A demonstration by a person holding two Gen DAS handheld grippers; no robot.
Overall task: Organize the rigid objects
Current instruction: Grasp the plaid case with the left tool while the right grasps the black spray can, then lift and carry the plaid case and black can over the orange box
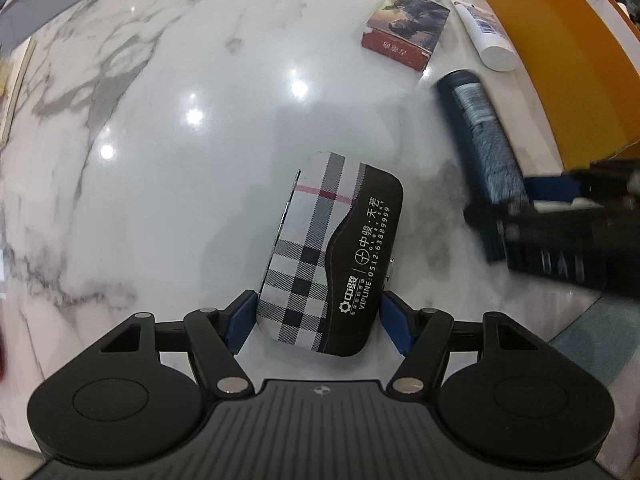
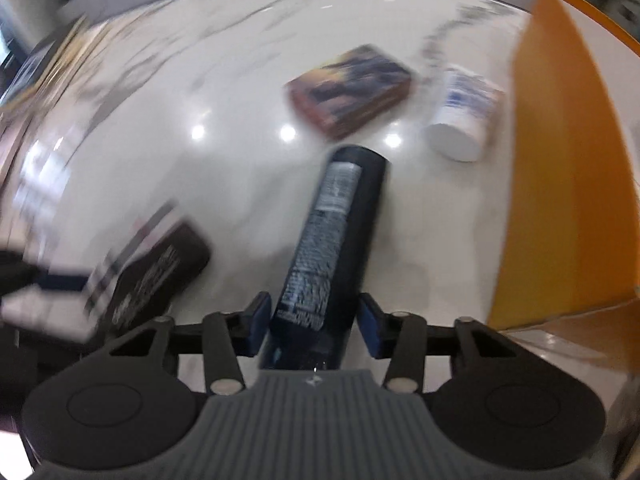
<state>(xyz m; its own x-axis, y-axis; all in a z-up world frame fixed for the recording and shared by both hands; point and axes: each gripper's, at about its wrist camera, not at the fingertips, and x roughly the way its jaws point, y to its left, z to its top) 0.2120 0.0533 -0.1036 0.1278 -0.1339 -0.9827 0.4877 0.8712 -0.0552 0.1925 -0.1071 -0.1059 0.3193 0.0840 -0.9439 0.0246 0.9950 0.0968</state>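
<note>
now the left claw hugs the near end of the plaid case on the table. the right claw squeezes the dark bottle (probably bound for the orange box just right).

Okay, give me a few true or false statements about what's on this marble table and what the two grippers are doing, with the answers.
1. The left gripper straddles the plaid case. True.
2. The dark bottle stands upright. False: it lies on its side between the right gripper fingers.
3. The white tube lies beside the orange box. True.
4. The picture box sits on top of the plaid case. False: they lie apart on the table.
</note>
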